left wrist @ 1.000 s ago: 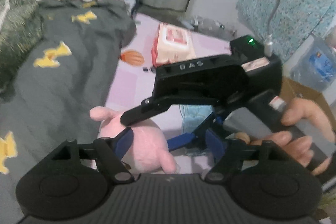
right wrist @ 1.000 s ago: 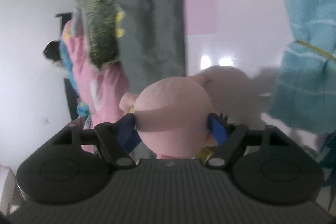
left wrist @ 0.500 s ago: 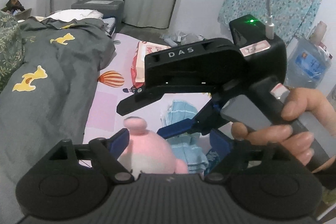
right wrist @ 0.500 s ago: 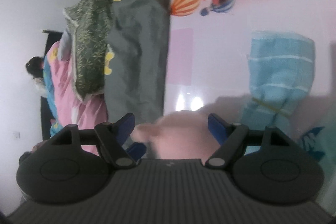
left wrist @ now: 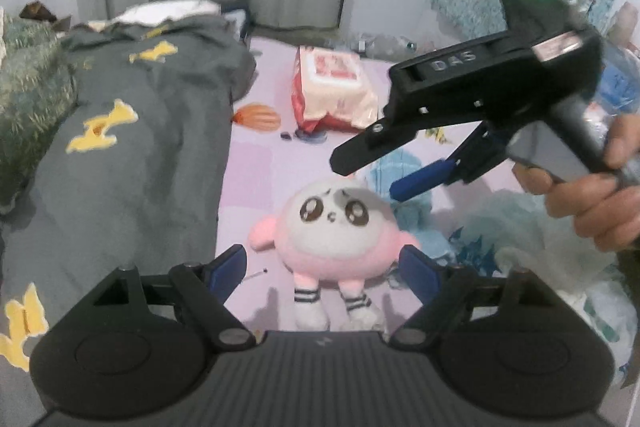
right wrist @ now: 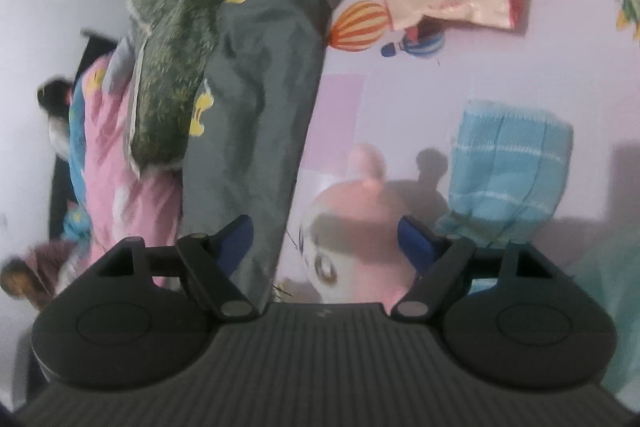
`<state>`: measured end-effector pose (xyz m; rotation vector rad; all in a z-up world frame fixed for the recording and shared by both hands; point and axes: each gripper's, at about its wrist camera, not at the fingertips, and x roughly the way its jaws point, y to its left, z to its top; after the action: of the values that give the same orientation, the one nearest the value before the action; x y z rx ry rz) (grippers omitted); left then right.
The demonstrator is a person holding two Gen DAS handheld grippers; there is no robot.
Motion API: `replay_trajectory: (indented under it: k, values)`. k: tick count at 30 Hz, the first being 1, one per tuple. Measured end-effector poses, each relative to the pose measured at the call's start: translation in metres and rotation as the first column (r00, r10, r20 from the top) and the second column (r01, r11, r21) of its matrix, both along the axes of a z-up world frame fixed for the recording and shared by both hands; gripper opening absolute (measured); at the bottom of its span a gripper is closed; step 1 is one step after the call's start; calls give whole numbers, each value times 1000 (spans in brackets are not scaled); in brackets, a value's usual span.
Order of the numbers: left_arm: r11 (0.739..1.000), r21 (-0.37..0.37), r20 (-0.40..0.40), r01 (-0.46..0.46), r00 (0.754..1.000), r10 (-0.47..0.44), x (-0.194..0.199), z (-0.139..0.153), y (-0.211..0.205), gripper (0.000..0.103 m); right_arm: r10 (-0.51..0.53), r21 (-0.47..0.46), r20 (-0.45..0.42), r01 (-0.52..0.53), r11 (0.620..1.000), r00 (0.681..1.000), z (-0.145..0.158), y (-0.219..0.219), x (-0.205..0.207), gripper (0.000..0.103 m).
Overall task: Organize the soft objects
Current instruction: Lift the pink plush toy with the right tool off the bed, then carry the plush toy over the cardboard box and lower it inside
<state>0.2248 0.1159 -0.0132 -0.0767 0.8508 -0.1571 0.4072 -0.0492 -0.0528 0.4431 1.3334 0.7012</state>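
Note:
A pink plush toy (left wrist: 332,227) with a white face lies face up on the lilac sheet (left wrist: 256,171). My left gripper (left wrist: 322,263) is open and straddles it low down; its left pad stands clear and its right pad is close beside the toy's arm. My right gripper (left wrist: 366,177), held by a hand (left wrist: 592,199), hangs open above and to the right of the toy, with nothing in it. In the right wrist view the plush toy (right wrist: 360,223) lies below the open right gripper (right wrist: 324,239), apart from its pads. A folded blue towel (right wrist: 508,167) lies just right of the toy.
A grey blanket with yellow prints (left wrist: 120,147) covers the left side, with a green pillow (left wrist: 28,87) at its far edge. A pack of wet wipes (left wrist: 334,87) lies farther back on the sheet. Crumpled plastic bags (left wrist: 540,247) sit at the right.
The right gripper, shut on the plush a second ago, let it go and rose. The toy now lies face up on the sheet. The left jaws spread wider.

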Motion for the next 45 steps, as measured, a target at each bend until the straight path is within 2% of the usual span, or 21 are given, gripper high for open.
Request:
replay_trajectory:
  k: [5,7,12,15,19,26,34,40,45]
  values:
    - [1000,-25,-49,6,999,-7,14,-10,-2,82,36,-96,50,-31,995,998,0,11,-2,81]
    - [999,-33,-96,4,995,-7,24,-15,-4,81,48,-123,48,-42,991,998,-5,17,-1,81]
    - [993,-103,-222,-51,975,27,51,-31,0,68,78,-174,32,-71,982,996,-17,32,3,79]
    - [987,-141,-259,-76,965,38,60,-36,3,70,85,-182,19,-80,980,996,-23,36,4,77]
    - [988,-128,-259,-83,965,48,62,-32,0,69,64,-174,12,-61,983,998,-23,34,6,74]
    - [989,-124,-198,-86,978,61,43,1,-2,69,37,-120,4,-37,992,999,-3,26,-1,73]
    - [994,-93,-47,-49,998,45,3,74,-34,69,15,-29,123,-12,1000,992,71,-1,-35,73]
    - [989,-116,55,89,995,-83,-24,121,-98,70,-56,19,235,53,998,970,132,-78,-77,73]
    - [954,-155,89,258,965,-247,-34,137,-171,72,-166,24,292,166,986,942,163,-173,-121,73]
